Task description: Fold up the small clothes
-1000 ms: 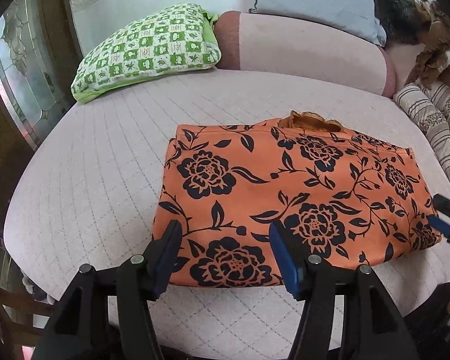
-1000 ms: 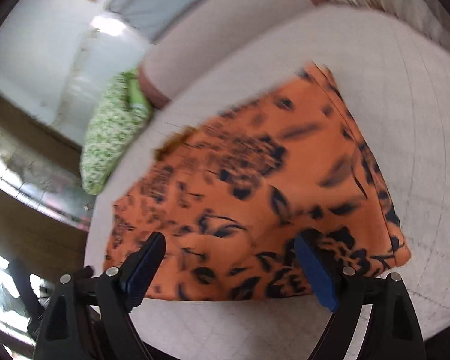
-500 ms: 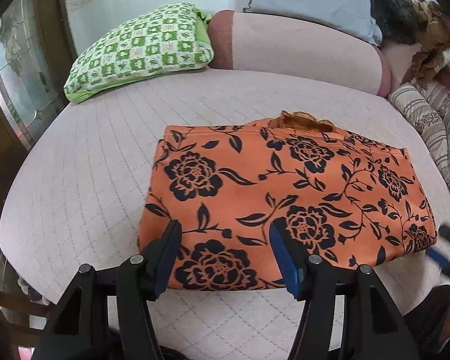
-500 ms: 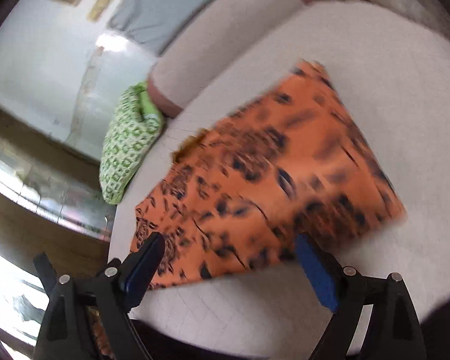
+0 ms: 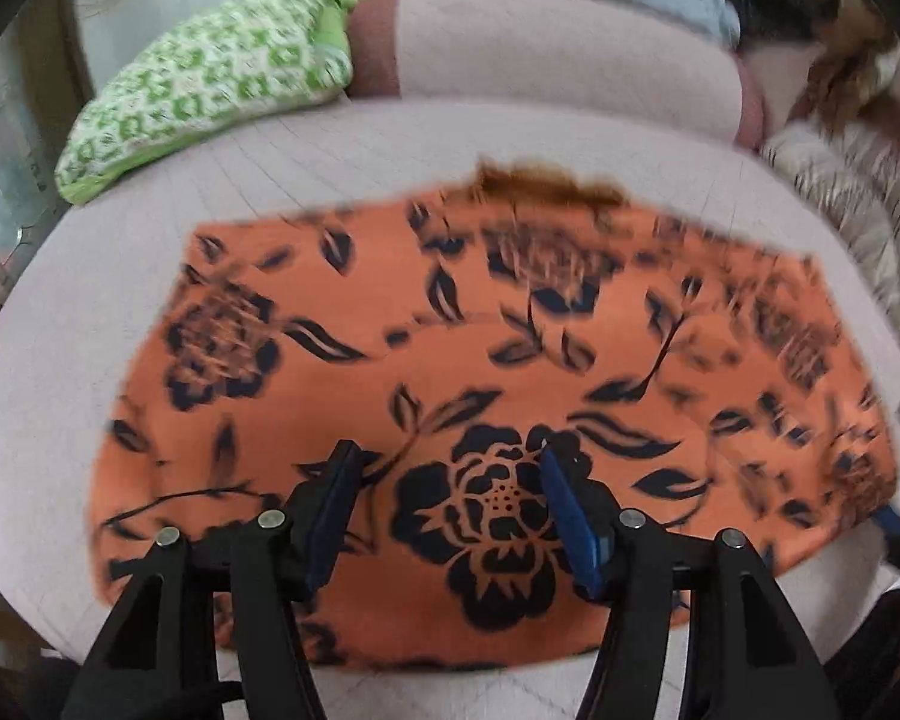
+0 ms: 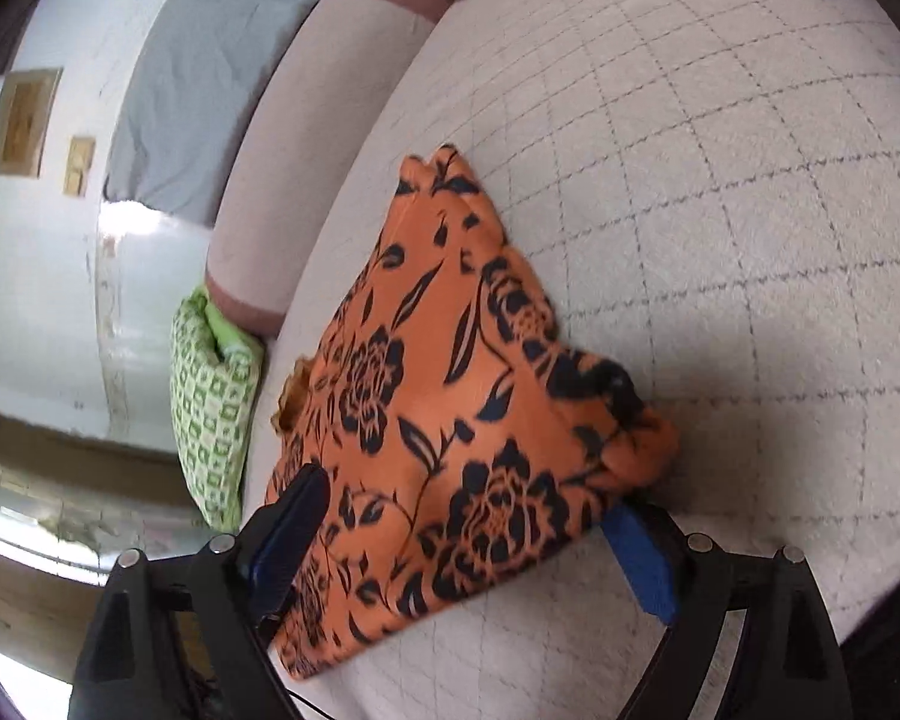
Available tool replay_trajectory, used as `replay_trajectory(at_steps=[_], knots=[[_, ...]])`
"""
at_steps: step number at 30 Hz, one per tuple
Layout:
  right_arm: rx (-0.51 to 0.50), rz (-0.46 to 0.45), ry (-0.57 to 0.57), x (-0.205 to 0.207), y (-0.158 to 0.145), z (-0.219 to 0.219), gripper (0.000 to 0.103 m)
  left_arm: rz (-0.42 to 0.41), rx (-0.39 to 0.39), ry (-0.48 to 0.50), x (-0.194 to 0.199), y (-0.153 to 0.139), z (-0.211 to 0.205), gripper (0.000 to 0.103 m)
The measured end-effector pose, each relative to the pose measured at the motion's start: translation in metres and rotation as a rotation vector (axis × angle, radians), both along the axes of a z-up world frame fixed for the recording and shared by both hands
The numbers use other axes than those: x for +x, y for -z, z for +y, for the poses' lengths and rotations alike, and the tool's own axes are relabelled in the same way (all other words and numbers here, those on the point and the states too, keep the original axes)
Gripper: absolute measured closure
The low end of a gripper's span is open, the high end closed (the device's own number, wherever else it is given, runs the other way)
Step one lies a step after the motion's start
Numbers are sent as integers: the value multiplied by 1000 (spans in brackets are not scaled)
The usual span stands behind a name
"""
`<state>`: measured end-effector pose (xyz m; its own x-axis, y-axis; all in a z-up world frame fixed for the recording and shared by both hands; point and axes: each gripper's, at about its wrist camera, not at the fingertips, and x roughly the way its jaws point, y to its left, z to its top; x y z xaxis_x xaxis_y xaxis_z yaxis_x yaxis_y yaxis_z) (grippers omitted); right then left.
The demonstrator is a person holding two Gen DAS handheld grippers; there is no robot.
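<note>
Lying flat on the pale quilted bed point(image 5: 342, 162), the orange garment printed with black flowers point(image 5: 486, 348) stretches its long axis from side to side in front of the person, with a brownish frilled edge peeking out at its far side. The left gripper point(image 5: 450, 474) hangs over the near long edge, roughly at its middle, pointing steeply down at a large black flower; its jaws stand partly open with cloth below them but nothing pinched, as far as the blurred view allows. The right gripper point(image 6: 468, 516) is at the garment's right-hand end, jaws spread wide and straddling the near corner, one blue pad above the cloth and the other seemingly just beside the edge where the fabric bunches up; it grips nothing yet. By my reckoning each hand is near its own hold. A green-and-white checked pillow point(image 5: 210, 84) lies well apart at the far left.
</note>
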<state>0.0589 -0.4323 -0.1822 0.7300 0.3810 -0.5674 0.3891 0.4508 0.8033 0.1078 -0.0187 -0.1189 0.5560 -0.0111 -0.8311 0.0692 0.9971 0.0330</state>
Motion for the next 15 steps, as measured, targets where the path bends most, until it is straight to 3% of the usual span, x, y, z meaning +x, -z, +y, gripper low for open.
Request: replay_trajectory(at_steps=[3, 6, 8, 9, 11, 13, 15], knots=[[4, -11, 19, -5, -5, 0, 12, -37, 40, 33, 0, -3, -6, 38], [-18, -7, 33, -12, -8, -3, 12, -126, -33, 1, -3, -28, 5, 38], [-25, -3, 26, -4, -6, -3, 12, -170, -19, -18, -4, -32, 8, 37], [-28, 0, 21, 1, -5, -3, 12, -156, 4, -7, -2, -27, 5, 37], [-62, -25, 6, 8, -9, 0, 14, -51, 51, 28, 10, 3, -2, 36], [-94, -54, -17, 13, -14, 4, 38, -98, 52, 25, 8, 4, -1, 34], [-151, -66, -47, 18, -22, 9, 40, -75, 10, 8, 8, -11, 3, 34]])
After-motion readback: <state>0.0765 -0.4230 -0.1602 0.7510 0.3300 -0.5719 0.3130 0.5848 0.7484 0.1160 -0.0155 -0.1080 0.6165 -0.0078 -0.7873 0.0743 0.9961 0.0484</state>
